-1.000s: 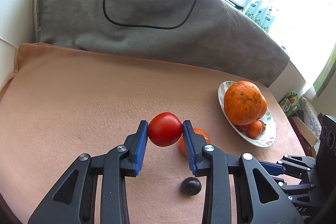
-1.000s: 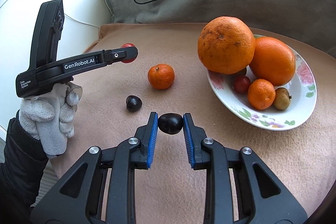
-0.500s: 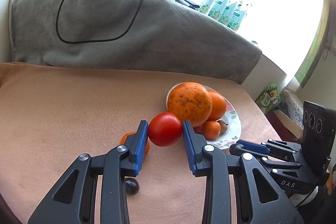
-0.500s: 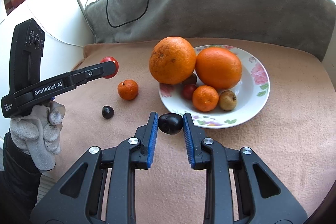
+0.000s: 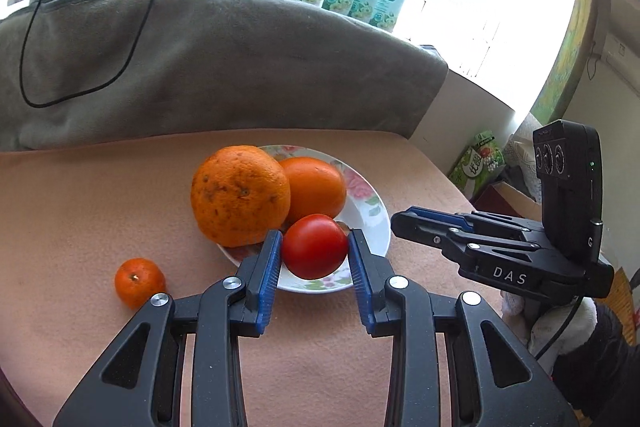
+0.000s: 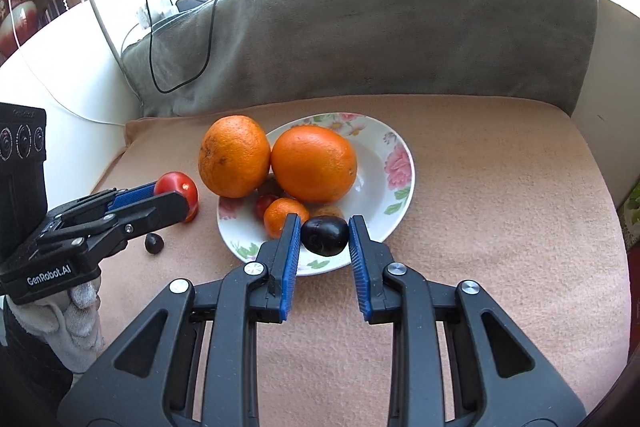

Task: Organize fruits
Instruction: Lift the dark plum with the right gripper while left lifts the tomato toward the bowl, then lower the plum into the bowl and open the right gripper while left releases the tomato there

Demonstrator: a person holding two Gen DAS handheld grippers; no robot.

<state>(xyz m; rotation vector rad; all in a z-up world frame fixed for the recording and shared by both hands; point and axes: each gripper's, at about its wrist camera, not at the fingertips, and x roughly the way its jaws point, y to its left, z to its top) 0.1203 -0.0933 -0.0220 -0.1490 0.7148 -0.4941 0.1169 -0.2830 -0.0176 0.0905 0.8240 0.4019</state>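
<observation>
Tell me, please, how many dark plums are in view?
2 plums: one held in the right tool over the plate, one on the cloth left of it; others may hide.

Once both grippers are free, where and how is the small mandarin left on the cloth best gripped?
Grip the small mandarin across its widest middle, coming from above with a finger on either side. It is round and sits alone on the peach cloth, stem end up, apart from the plate, so both flanks look open.
</observation>
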